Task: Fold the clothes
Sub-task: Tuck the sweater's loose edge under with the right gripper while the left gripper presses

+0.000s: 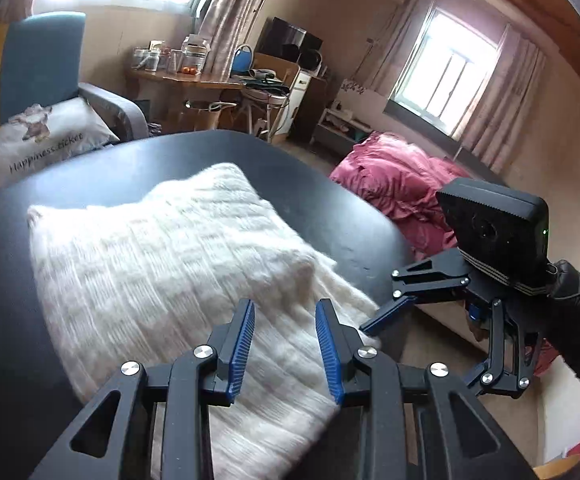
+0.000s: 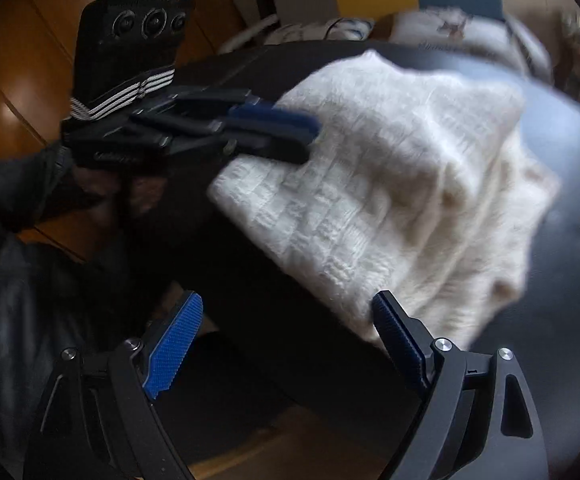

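A white knitted garment (image 1: 162, 256) lies folded into a rough rectangle on the round black table (image 1: 130, 172). My left gripper (image 1: 286, 306) hovers just above the garment's near part, its blue pads apart, with the knit showing through the gap and nothing pinched. In the right wrist view the left gripper (image 2: 313, 136) reaches over the garment (image 2: 389, 180) from the left. My right gripper (image 2: 288, 300) stands wide open at the table's (image 2: 569, 240) edge, one pad beside the garment's near corner. From the left wrist view the right gripper (image 1: 417, 354) sits right of the garment, one fingertip at its hem.
A blue armchair (image 1: 46, 60) with a printed pillow (image 1: 46, 140) stands behind the table. A pink quilt (image 1: 401, 188) lies heaped at the right, below a window. A cluttered wooden desk (image 1: 194, 80) is at the back. A dark sleeve (image 2: 14, 184) and wooden floor (image 2: 6, 92) show at left.
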The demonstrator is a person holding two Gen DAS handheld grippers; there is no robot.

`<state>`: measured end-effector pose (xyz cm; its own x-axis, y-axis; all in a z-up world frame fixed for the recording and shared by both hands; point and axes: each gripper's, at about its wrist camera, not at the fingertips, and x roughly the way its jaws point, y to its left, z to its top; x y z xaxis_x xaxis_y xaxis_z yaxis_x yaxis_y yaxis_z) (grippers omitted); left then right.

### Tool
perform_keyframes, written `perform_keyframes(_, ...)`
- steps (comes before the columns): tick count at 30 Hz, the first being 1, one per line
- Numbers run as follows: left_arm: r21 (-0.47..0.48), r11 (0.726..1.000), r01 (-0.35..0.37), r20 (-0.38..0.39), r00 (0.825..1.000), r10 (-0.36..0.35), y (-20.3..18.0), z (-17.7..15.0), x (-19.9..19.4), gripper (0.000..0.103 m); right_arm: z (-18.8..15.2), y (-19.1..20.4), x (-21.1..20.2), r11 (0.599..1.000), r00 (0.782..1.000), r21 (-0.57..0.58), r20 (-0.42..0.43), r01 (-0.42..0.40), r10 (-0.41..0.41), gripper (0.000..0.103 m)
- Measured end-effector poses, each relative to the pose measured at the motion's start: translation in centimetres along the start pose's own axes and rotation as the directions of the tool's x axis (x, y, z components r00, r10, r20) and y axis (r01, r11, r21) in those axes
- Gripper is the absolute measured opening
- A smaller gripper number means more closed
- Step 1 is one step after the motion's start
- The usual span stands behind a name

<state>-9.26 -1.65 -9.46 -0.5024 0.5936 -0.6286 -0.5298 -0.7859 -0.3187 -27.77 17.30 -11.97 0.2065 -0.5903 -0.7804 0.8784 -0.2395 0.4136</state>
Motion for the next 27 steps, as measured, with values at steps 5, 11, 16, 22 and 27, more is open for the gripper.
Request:
perform_keyframes(5, 0.014, 1.000, 0.001, 0.012, 1.000, -0.001, 0.0, 0.8, 0.2, 0.032, 0.4, -2.5, -0.9, 0.998, 0.997, 0.056, 0.067, -0.028, 0.024, 0.090)
perform_keyframes(11, 0.011, 1.000, 0.001, -0.012, 1.000, -0.001, 0.4, 0.6, 1.2, 0.032, 1.4, -4.5, -0.7, 0.987, 0.985, 0.074, 0.108, -0.142, 0.134, 0.090)
perform_keyframes(16, 0.034, 0.999, 0.016, -0.028, 0.999, -0.016, 0.2, 0.8, 1.9, 0.032, 1.9, -3.3, 0.6, 0.951, 0.950, 0.028, 0.046, -0.309, 0.308, 0.090)
perform_keyframes(22, 0.183, 0.982, -0.047, -0.151, 0.986, 0.076, -1.9, 0.1, 6.1, 0.032, 1.0, -3.8, 1.4, 0.970, 0.966, 0.007, -0.088, -0.243, 0.243, 0.093)
perform_keyframes(27, 0.167, 0.985, -0.029, -0.112, 0.992, 0.049, -2.5, -0.1, 5.3, 0.032, 0.4, -4.3, 0.6, 0.978, 0.970, 0.031, -0.125, -0.205, 0.207, 0.093)
